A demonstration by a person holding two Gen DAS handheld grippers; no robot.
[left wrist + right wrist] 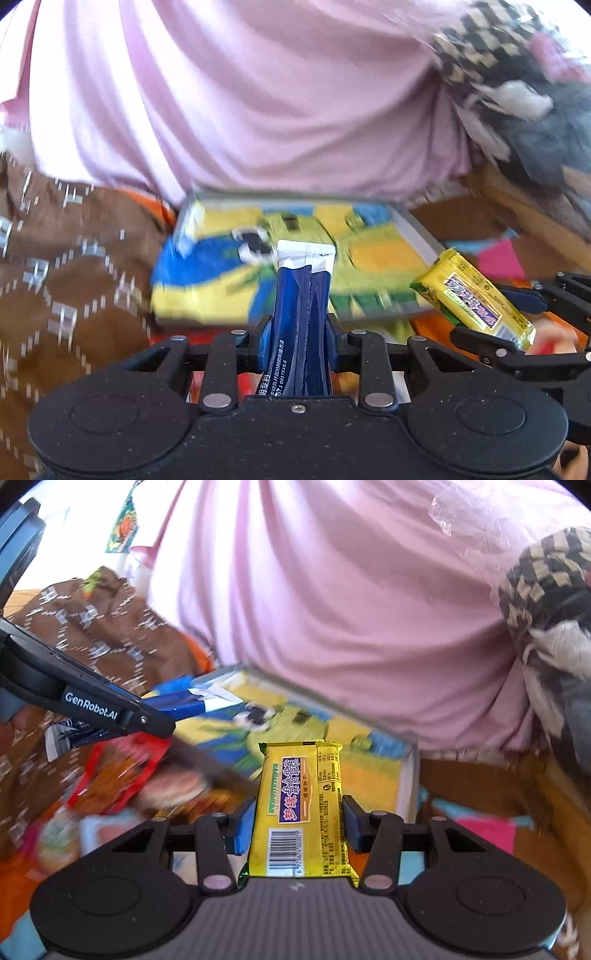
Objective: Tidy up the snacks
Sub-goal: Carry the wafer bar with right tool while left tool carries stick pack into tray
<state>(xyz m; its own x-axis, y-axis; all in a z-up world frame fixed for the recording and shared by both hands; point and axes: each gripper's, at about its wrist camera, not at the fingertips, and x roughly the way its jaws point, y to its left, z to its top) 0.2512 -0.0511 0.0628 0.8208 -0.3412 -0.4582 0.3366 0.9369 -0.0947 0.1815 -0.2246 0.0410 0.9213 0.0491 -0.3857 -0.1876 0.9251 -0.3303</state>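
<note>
My left gripper (298, 332) is shut on a dark blue stick packet (301, 295) with a white sealed top, held upright above a colourful cartoon-printed tray (388, 258). In the right wrist view my right gripper (297, 821) is shut on a yellow biscuit packet (301, 805) with a purple label and a barcode. That same yellow biscuit packet (472, 295) shows at the right of the left wrist view, held between the right gripper's black fingers (484, 345). The left gripper (162, 710) with its blue packet (184, 703) crosses the left side of the right wrist view.
A person in a pink shirt (240, 103) fills the space behind the tray. A brown patterned cloth (55, 277) lies at the left. Several loose snack packets, one of them red (122, 771), lie in a blurred pile at lower left. Checkered fabric (546, 579) sits at the right.
</note>
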